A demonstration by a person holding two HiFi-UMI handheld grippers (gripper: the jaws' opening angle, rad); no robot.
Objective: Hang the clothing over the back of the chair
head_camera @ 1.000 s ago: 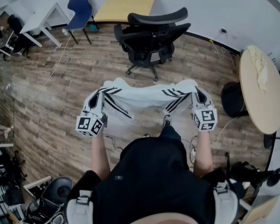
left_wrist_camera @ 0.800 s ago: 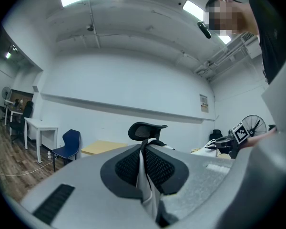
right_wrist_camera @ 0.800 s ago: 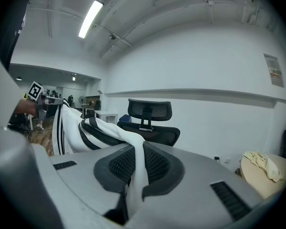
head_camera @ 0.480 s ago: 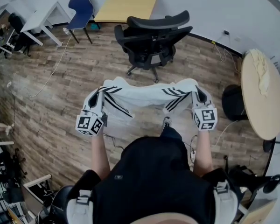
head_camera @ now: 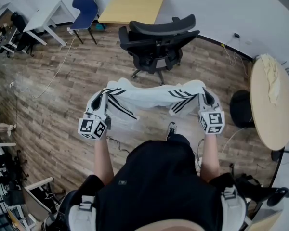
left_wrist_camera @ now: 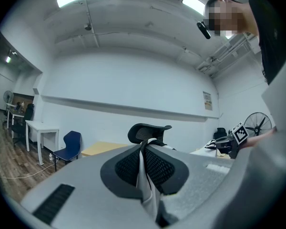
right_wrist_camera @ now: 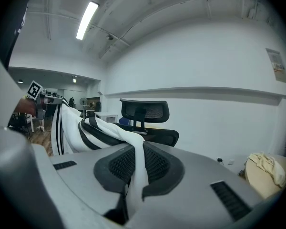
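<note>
The left gripper is clamped on one end of the clothing. In the left gripper view its two dark pads are pressed together on a thin fold of white fabric that runs upright between them. The right gripper is likewise closed on the other end. In the right gripper view a white fold is pinched between the pads, and the rest of the garment, white with black stripes, trails off to the left.

From the head view the clothing hangs stretched between the two grippers at about the same height, sagging a little in the middle and held clear of the floor. Black stripes show near each end. The person's arms reach forward to the grippers, and one shoe shows below the garment.

The black office chair stands straight ahead, beyond the clothing and apart from it, with its headrest above the backrest. Both gripper views show the chair past the jaws.

Behind the chair a yellow desk stands against the wall, with a blue chair and a white table to its left. On the right a round table carries a pale crumpled cloth.
</note>
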